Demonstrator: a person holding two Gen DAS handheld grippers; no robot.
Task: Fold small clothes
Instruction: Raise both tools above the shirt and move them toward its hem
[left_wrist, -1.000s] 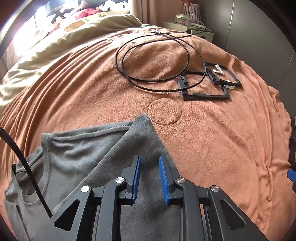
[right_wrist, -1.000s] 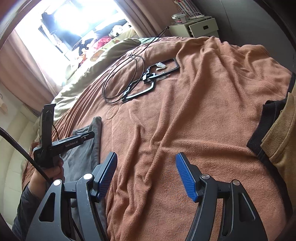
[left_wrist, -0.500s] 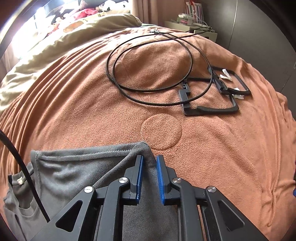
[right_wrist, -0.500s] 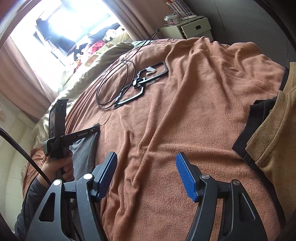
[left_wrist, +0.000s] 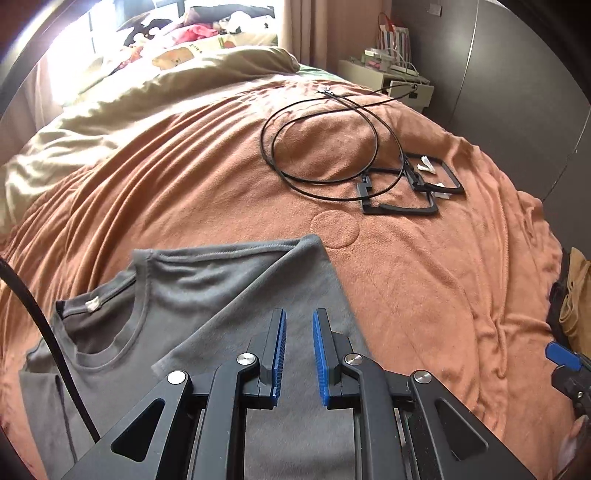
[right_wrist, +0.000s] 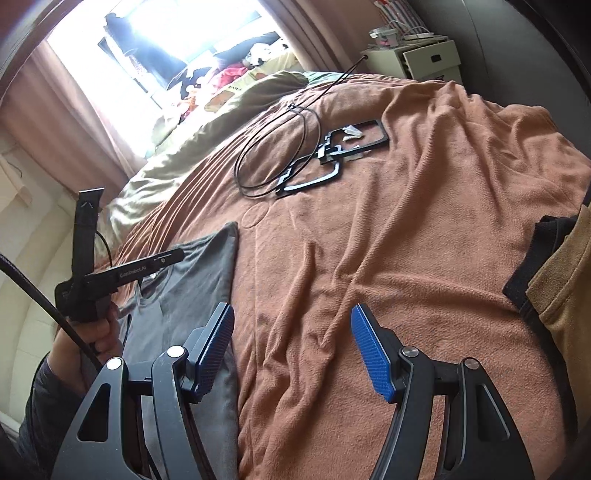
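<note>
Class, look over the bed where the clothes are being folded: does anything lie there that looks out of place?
Yes. A looped black cable and two black frames lie on the orange blanket beyond the grey T-shirt: not clothes, so odd here.

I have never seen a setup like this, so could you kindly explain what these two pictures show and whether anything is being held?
A person holds a two-finger gripper in each hand; each picture comes from a camera looking along one gripper's blue-padded fingers. The left gripper hangs over a grey T-shirt with one side folded in, its jaws narrowly apart and gripping nothing. The right gripper stands wide open over the orange blanket. Further off lie a looped black cable and black frames. A tan garment lies at the right.
</note>
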